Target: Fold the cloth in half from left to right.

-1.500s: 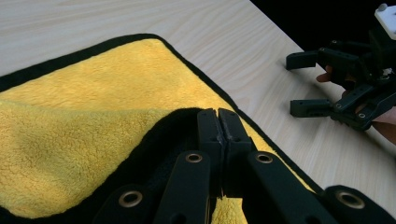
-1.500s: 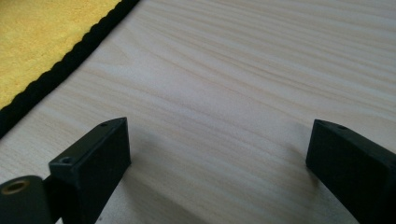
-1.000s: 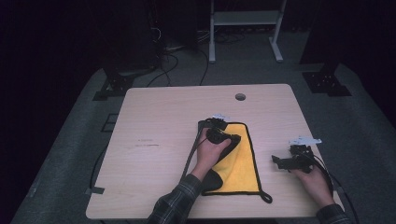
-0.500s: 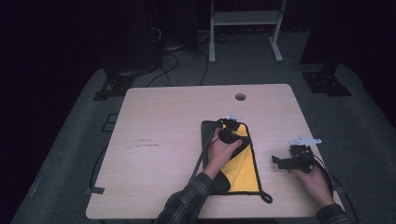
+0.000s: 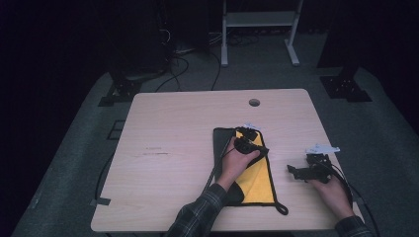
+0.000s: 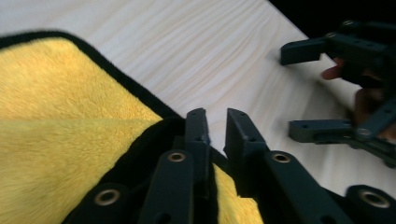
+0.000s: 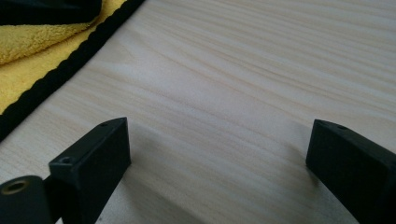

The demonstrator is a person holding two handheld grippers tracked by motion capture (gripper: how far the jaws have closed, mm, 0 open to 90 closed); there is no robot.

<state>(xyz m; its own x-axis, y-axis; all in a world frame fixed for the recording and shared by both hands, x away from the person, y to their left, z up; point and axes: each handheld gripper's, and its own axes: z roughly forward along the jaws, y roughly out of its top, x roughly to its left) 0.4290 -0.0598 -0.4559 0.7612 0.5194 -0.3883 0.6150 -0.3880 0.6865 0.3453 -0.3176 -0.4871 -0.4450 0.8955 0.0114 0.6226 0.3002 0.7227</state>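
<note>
The yellow cloth (image 5: pixel 257 180) with black edging lies folded on the table (image 5: pixel 173 148). The left gripper (image 6: pixel 215 122) rests over its far corner; its jaws have just been opening, a narrow gap apparently empty. Well apart, the right gripper (image 7: pixel 217 149) gapes wide, holding nothing.

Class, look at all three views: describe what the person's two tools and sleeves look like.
Both tools are black, each with two flat, blocky jaws on linked bars joined by brass-ringed rivets. The left tool and right tool each carry a pale plate on top and trail a black cable. The sleeves are dark plaid.
</note>
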